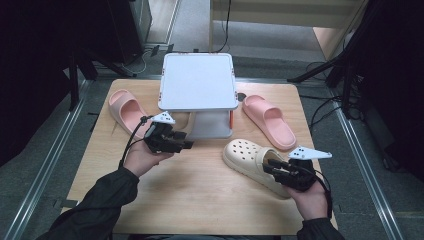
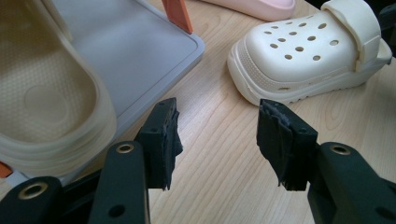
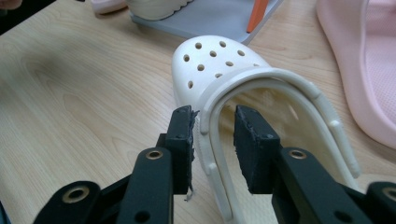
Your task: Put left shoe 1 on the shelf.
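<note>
Cream perforated clog (image 1: 252,161) at five o'clock on counter (image 1: 200,195), strap folded over heel. Right tongs (image 3: 214,140) straddle that strap, slightly parted, pressing unclear. Left tongs (image 2: 217,140) gape, empty. Matching clog (image 2: 42,93) inside grey rack (image 2: 140,51).

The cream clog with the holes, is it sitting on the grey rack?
No, the cream clog lies on the wooden table, in front of the grey rack, not on it.
</note>
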{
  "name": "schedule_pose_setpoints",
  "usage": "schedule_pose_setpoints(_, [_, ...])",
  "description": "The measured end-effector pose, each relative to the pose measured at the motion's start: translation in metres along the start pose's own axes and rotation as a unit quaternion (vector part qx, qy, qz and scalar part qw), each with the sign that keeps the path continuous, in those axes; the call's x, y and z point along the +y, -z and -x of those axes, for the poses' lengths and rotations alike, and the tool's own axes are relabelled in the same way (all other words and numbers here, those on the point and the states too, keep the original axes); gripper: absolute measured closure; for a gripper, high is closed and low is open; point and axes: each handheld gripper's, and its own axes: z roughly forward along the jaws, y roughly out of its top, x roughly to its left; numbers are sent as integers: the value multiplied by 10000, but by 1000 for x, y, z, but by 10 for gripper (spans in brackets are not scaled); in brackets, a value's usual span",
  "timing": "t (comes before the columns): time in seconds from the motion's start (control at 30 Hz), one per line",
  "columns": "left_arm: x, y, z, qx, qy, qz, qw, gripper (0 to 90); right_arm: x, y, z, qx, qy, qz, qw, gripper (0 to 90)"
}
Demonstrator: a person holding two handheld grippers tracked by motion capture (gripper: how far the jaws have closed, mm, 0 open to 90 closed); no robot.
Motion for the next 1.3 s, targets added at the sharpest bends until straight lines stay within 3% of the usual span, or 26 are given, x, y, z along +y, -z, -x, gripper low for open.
schedule_pose_setpoints(0.33, [0,2,1,-12,-61,21,10000,519,4,-31,3,209,57,-320,9993,670])
schedule_pose_setpoints(0.47, [-1,6,1,27,1,69,10000,549,7,-41,8,372,-20,-461,9982,748])
schedule_pose_setpoints(0.67, [-5,13,0,50,74,77,9999,645,12,-44,10,484,-129,-602,9969,773])
schedule_pose_setpoints(1.0, [-12,23,1,59,165,52,9998,744,24,-53,-5,718,99,-670,9951,774])
schedule_pose_setpoints(1.1, [-15,25,1,58,249,-48,9997,727,30,-55,-11,808,183,-638,9945,774])
schedule_pose_setpoints(1.3, [-21,30,1,136,269,-4,9995,726,37,-63,-21,932,304,-623,9932,773])
